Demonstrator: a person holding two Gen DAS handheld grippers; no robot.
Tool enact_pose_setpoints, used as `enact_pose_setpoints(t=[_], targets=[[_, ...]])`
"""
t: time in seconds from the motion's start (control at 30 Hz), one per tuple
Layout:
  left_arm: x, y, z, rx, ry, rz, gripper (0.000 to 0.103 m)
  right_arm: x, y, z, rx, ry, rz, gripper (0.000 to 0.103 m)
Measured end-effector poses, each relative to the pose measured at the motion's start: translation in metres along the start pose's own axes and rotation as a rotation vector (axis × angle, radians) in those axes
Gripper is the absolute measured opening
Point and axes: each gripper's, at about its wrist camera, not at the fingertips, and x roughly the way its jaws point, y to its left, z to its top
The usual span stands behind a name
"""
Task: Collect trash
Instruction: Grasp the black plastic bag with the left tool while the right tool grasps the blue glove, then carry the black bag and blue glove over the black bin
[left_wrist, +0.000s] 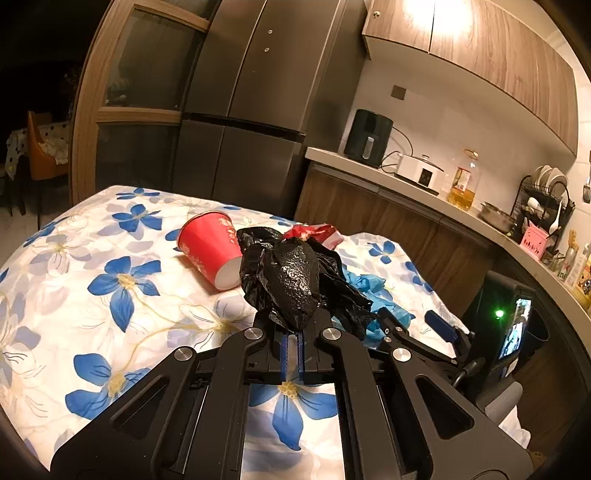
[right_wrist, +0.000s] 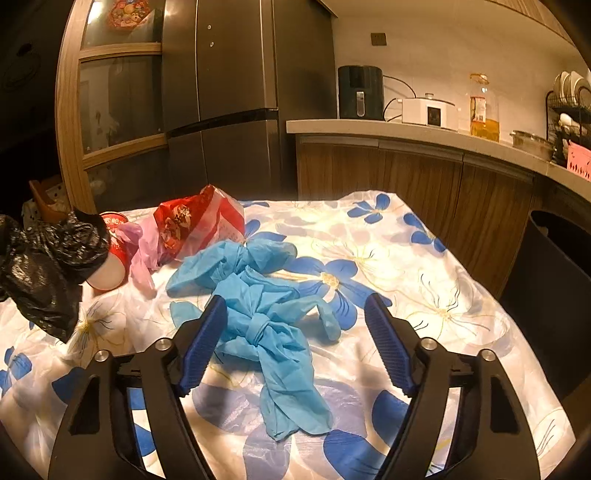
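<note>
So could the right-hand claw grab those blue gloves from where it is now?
Probably yes. The right gripper stands open with the blue gloves lying loose between its fingers on the flowered tablecloth, and nothing covers them. The left gripper, shut on the black bag, is off to the side.

Home kitchen: fridge (left_wrist: 240, 122), counter (right_wrist: 406, 129), dish rack (left_wrist: 543, 199)

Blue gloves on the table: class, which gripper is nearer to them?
Right. The right gripper straddles the blue gloves with open jaws; the left gripper, beside them, holds the black bag.
</note>
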Motion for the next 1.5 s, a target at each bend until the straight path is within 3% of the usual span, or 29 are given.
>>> enact_pose_setpoints(t=[0.2, 0.37, 0.53, 1.0, 1.5], targets=[[-0.010, -0.003, 0.001, 0.008, -0.010, 0.004, 0.002, 0.010, 0.004, -0.006, -0.017, 0.055, 0.046, 0.053], [-0.017, -0.005, 0.003, 0.008, -0.019, 0.007, 0.002, 0.014, 0.008, -0.010, -0.023, 0.099, 0.094, 0.030], [-0.025, -0.008, 0.004, 0.015, -0.031, 0.012, 0.002, 0.004, 0.004, -0.012, 0.010, 0.089, 0.123, 0.019], [-0.041, -0.029, 0.001, 0.045, -0.055, 0.003, 0.002, -0.073, -0.027, 0.000, 0.059, -0.067, 0.135, 0.016], [-0.039, -0.073, -0.005, 0.086, -0.044, -0.052, 0.002, -0.147, -0.080, 0.017, 0.072, -0.205, 0.080, 0.016]])
